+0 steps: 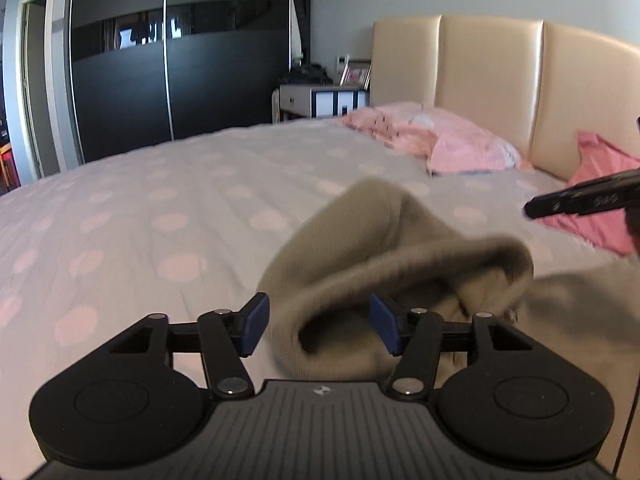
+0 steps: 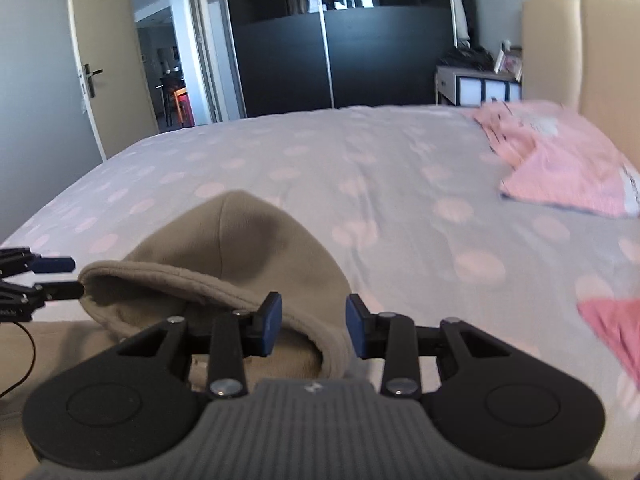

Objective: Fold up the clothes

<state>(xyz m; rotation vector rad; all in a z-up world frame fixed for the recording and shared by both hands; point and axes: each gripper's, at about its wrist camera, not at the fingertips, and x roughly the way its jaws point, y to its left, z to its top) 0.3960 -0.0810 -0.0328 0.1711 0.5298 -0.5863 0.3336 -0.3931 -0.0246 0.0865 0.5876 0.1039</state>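
A beige fleece hoodie lies on the bed with its hood (image 1: 360,240) bulging up, opening toward me. My left gripper (image 1: 320,326) hangs just above the hood's left rim. Its blue pads stand apart, with fabric between them but not pinched. My right gripper (image 2: 314,326) is at the hood's (image 2: 248,248) right rim, also open, and the rim edge passes between its pads untouched. One dark finger (image 1: 560,204) of the right gripper shows at the right edge of the left wrist view. In the right wrist view, the left gripper (image 2: 70,278) shows at the far left.
The bed has a grey sheet with pale pink dots (image 1: 160,216). Pink pillows (image 1: 460,144) lie by the cream headboard (image 1: 480,68). A darker pink garment (image 1: 600,184) lies to the right. A dark wardrobe (image 2: 320,52), a nightstand (image 1: 320,100) and an open door (image 2: 92,72) stand beyond.
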